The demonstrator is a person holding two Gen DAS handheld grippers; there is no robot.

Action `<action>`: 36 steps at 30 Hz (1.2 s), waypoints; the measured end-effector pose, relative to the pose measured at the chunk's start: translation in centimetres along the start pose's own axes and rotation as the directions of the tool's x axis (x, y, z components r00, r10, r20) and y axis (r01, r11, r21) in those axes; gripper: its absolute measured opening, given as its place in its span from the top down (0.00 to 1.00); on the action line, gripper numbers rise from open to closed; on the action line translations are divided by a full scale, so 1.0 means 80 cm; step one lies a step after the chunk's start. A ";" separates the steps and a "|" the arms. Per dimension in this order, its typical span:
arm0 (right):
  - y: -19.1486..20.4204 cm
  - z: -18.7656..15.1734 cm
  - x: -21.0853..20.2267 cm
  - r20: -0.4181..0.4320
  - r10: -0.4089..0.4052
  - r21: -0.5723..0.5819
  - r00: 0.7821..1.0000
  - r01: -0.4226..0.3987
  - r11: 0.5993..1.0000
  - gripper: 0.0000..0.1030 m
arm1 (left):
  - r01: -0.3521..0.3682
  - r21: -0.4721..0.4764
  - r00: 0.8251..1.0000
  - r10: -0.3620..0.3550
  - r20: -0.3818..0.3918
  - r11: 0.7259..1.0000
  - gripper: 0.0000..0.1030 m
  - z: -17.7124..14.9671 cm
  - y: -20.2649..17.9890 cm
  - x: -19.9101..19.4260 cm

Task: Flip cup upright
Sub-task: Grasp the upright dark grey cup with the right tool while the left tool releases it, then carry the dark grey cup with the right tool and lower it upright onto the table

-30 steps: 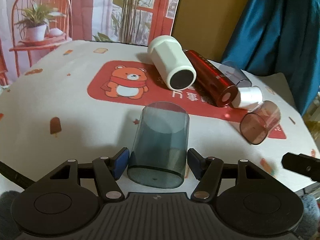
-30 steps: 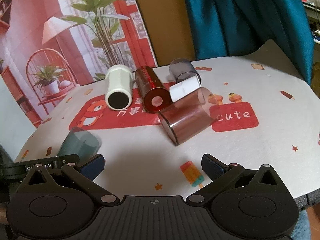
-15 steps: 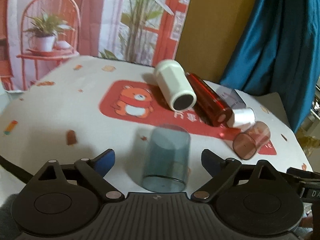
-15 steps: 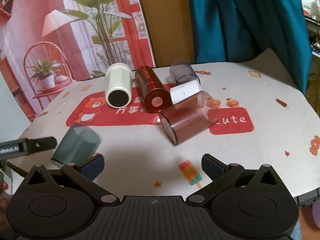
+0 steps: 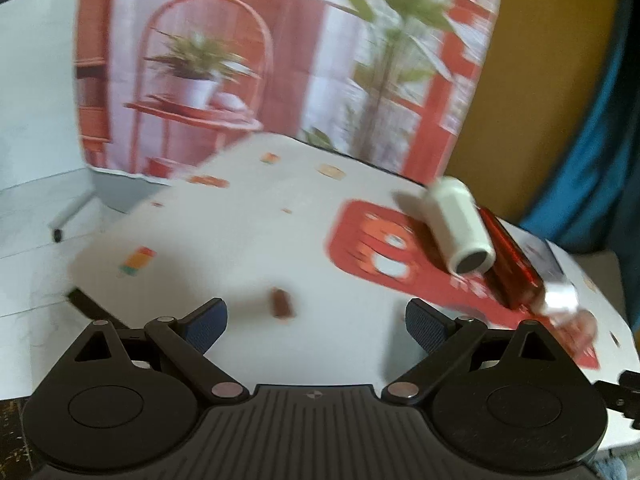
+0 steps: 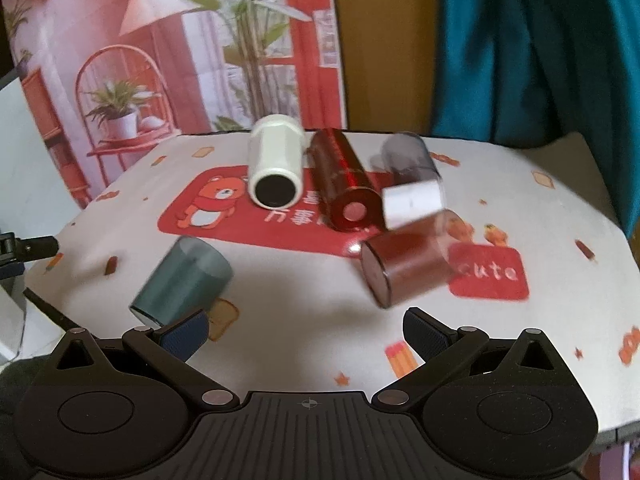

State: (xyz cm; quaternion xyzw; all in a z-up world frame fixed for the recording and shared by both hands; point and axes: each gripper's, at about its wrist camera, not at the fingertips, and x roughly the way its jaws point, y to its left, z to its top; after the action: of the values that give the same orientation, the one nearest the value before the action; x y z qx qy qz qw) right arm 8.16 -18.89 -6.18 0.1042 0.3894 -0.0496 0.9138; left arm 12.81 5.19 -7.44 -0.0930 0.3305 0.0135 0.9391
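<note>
A smoky blue-grey cup (image 6: pixel 182 282) stands on the table (image 6: pixel 304 320) at the left of the right wrist view, looking tilted by the lens. It is out of the blurred left wrist view. A brown see-through cup (image 6: pixel 408 266) lies on its side right of centre. My right gripper (image 6: pixel 306 330) is open and empty, low over the near table between the two cups. My left gripper (image 5: pixel 316 318) is open and empty, back from the table's left part.
A white cup (image 6: pixel 274 170), a dark red cup (image 6: pixel 346 184), a white-banded piece (image 6: pixel 412 200) and a grey cup (image 6: pixel 406 158) lie in a cluster at the back. The white cup (image 5: pixel 460 226) and red cup (image 5: pixel 508 258) show in the left wrist view.
My left gripper opened, let go of the blue-grey cup and drew back and left; the cup has left its view. My right gripper rose slightly and stayed open.
</note>
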 end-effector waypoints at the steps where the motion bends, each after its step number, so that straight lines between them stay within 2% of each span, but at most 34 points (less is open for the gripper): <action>1: 0.003 0.008 0.003 0.006 0.009 0.019 1.000 -0.009 1.000 0.00 | -0.029 -0.010 1.000 0.029 0.003 1.000 0.06 0.000 0.005 -0.002; 3: 0.010 0.022 0.010 0.028 0.027 0.055 0.999 -0.029 0.998 0.00 | -0.061 -0.021 0.998 0.061 0.007 0.998 0.06 -0.001 0.009 -0.004; 6: 0.024 0.042 0.027 0.032 0.052 0.075 0.998 -0.055 0.996 0.00 | -0.069 -0.038 0.998 0.069 0.001 0.997 0.05 -0.008 0.013 -0.003; 8: 0.036 0.051 0.045 0.012 0.098 0.068 0.995 -0.099 0.993 0.00 | -0.072 -0.046 0.997 0.071 -0.022 0.996 0.05 -0.011 0.017 0.002; 11: 0.060 0.058 0.078 -0.062 0.163 0.019 0.985 -0.162 0.987 0.00 | -0.060 -0.062 0.997 0.057 -0.049 0.996 0.05 -0.020 0.025 0.004; 13: 0.074 0.058 0.100 -0.102 0.146 0.010 0.984 -0.146 0.989 0.00 | -0.066 -0.064 0.997 0.063 -0.049 0.996 0.05 -0.024 0.028 0.004; 16: 0.084 0.052 0.125 -0.137 0.152 0.062 0.979 -0.145 0.987 0.04 | -0.064 -0.080 0.997 0.060 -0.046 0.995 0.05 -0.024 0.035 0.005; 20: 0.091 0.039 0.147 -0.161 0.156 0.127 0.974 -0.137 0.982 0.06 | -0.076 -0.097 0.996 0.071 -0.053 0.992 0.05 -0.026 0.039 0.007; 24: 0.093 0.032 0.165 -0.181 0.130 0.149 0.975 -0.103 0.983 0.11 | -0.081 -0.108 0.995 0.074 -0.071 0.991 0.05 -0.029 0.041 0.013; 28: 0.090 0.032 0.176 -0.171 0.124 0.150 0.977 -0.098 0.984 0.11 | -0.068 -0.109 0.995 0.060 -0.079 0.992 0.05 -0.031 0.038 0.017; 32: 0.086 0.028 0.181 -0.173 0.163 0.160 0.971 -0.136 0.978 0.12 | -0.050 -0.099 0.995 0.040 -0.094 0.994 0.05 -0.035 0.033 0.023; 36: 0.085 0.026 0.178 -0.166 0.215 0.154 0.963 -0.190 0.970 0.25 | -0.014 -0.066 0.993 0.006 -0.115 0.998 0.05 -0.040 0.022 0.030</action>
State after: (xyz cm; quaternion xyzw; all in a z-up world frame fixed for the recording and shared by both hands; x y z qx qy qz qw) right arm 20.66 -12.92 -14.00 0.2100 0.4538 0.0272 0.8656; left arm 12.52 6.27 -11.68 -0.1230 0.3837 0.0239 0.9149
